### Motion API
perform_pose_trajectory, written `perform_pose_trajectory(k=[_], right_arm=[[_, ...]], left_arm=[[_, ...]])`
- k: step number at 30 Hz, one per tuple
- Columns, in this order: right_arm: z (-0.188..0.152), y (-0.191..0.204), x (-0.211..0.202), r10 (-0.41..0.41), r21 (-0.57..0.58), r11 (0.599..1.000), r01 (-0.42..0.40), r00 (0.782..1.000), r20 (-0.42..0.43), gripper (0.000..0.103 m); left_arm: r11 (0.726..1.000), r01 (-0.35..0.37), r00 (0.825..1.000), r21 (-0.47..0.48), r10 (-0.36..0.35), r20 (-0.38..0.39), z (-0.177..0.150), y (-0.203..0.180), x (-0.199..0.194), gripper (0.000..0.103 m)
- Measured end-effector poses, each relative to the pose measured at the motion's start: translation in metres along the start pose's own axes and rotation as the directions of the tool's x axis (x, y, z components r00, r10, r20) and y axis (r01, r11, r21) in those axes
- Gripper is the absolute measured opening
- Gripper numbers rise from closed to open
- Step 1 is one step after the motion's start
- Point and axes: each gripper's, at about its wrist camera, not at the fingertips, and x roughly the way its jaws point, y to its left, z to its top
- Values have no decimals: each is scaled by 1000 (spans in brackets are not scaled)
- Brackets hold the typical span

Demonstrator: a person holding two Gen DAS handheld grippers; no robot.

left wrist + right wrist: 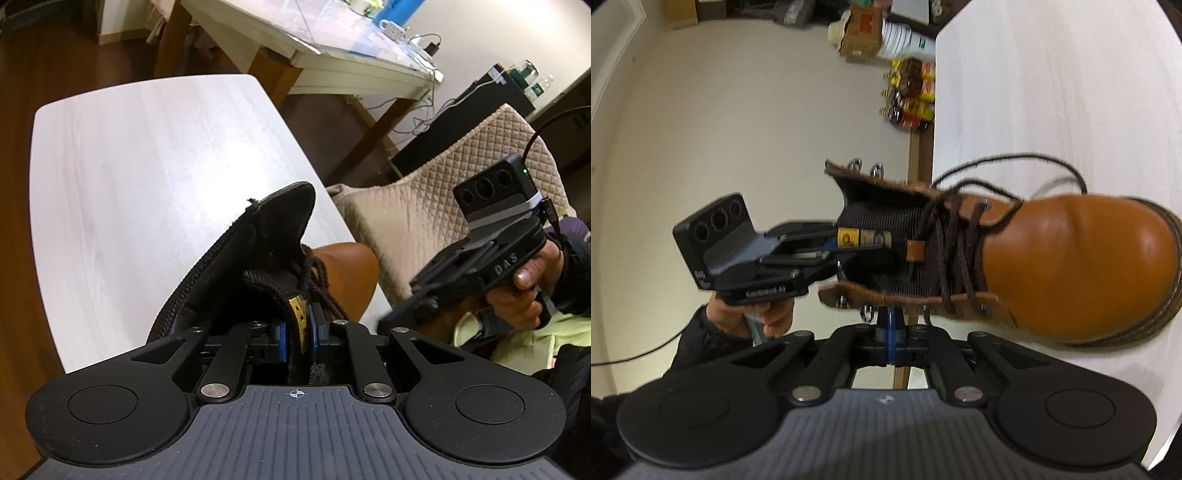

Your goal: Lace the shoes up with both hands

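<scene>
left wrist view: the left gripper (300, 334) pinches the boot's tongue (295, 317) at lower centre, hiding most of the boot (343, 273) on the white table (129, 166); a quilted chair (424, 206) stands right; right wrist view: the right gripper (891, 332) is closed with nothing between its pads beside the eyelet flap (886, 297); dark laces (953, 236) cross mid-frame; bottles (912, 96) stand at top.

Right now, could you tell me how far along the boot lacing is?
Done: the dark brown lace crosses the lower eyelets of the tan leather boot. In hand: the left gripper clamps the black tongue; the right gripper is shut beside the boot. Left: the upper metal hooks are bare.
</scene>
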Motion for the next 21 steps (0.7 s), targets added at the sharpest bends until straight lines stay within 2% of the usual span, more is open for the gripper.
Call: perform_pose_trajectory(k=[3,9,14,21], right_arm=[[9,-1,5,-10,19,1000,9,999,42,17],[16,-6,28,-45,23,999,44,999,20,17],[17,-10,33,-34,30,999,33,999,23,17],[19,-16,32,-26,20,999,26,999,19,11]], left_arm=[[1000,5,1000,-19,-5,2,0,2,1,12],[1000,10,1000,-19,-9,5,1,2,1,12],[1000,9,1000,-7,-9,4,1,2,2,11],[1000,21,1000,-9,-21,5,1,4,2,11]])
